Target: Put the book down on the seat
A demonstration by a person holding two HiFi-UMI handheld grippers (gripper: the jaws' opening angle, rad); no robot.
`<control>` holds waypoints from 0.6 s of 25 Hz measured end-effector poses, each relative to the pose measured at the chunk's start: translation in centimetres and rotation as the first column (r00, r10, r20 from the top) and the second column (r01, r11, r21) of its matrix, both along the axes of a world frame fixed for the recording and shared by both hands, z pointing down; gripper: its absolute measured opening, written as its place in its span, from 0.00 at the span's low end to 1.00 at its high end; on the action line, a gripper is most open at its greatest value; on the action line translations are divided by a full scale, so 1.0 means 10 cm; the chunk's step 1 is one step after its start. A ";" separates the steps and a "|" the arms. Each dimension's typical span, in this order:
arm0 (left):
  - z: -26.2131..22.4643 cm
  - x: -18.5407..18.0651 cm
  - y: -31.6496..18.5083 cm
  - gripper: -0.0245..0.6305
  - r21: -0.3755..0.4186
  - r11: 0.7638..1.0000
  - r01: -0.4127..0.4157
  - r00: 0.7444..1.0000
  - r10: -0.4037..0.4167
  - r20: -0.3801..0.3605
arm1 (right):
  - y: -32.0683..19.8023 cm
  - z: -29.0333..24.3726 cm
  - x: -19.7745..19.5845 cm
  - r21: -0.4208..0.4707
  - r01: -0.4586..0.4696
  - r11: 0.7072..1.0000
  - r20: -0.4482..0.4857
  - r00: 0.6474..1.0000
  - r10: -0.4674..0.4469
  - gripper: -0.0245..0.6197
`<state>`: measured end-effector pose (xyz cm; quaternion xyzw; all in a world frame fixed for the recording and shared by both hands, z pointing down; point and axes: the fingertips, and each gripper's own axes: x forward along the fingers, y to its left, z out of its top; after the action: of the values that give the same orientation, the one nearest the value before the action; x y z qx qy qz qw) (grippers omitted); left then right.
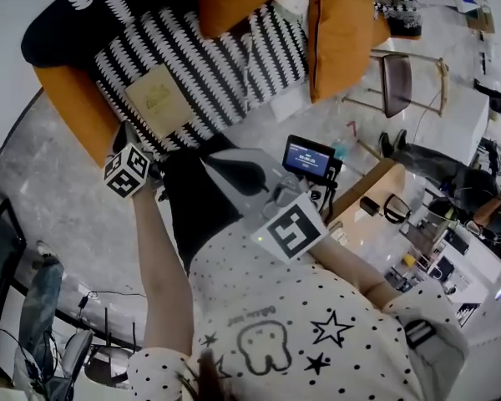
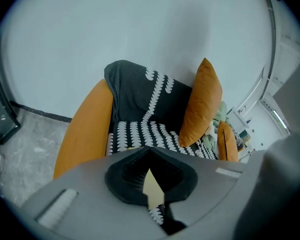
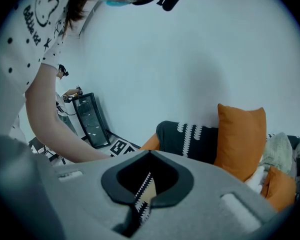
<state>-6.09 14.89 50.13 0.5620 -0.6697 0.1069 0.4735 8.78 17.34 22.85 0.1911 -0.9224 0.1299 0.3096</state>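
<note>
A thin tan book [image 1: 159, 98] lies flat on the sofa seat [image 1: 225, 48], on its black-and-white patterned cover, with neither gripper touching it. My left gripper [image 1: 130, 144] hangs just short of the seat's front edge, near the book, with its jaws shut and empty. In the left gripper view a sliver of the book [image 2: 152, 185] shows through the gap of the left gripper [image 2: 150, 150]. My right gripper [image 1: 210, 159] is over the floor in front of the sofa, also shut and empty. The same tan book [image 3: 152, 192] shows through the gap of the right gripper [image 3: 150, 154].
Orange cushions [image 1: 342, 32] lean on the sofa's back and right end, and an orange armrest [image 1: 75, 107] bounds its left. A small screen on a stand [image 1: 309, 159] is by my right arm. A stool [image 1: 398, 82] and a cluttered desk [image 1: 434, 232] stand to the right.
</note>
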 end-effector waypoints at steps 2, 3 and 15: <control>-0.10 -0.02 -0.02 0.03 0.022 1.000 -0.006 1.000 0.005 0.004 | 0.01 -0.04 -0.01 0.009 0.002 1.000 0.006 1.000 -0.002 0.04; -0.15 -0.03 -0.04 0.03 0.037 0.999 -0.010 1.000 0.010 0.006 | 0.01 -0.05 -0.03 0.015 0.004 1.000 0.011 1.000 -0.004 0.04; -0.86 -0.11 -0.12 0.03 0.168 0.985 -0.031 0.998 0.020 0.067 | 0.04 -0.18 -0.11 0.059 0.029 0.998 0.055 0.998 -0.032 0.04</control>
<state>-7.21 13.70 41.52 0.6047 -0.6842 0.0739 0.4009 7.73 17.73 21.02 0.1824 -0.9368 0.1034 0.2800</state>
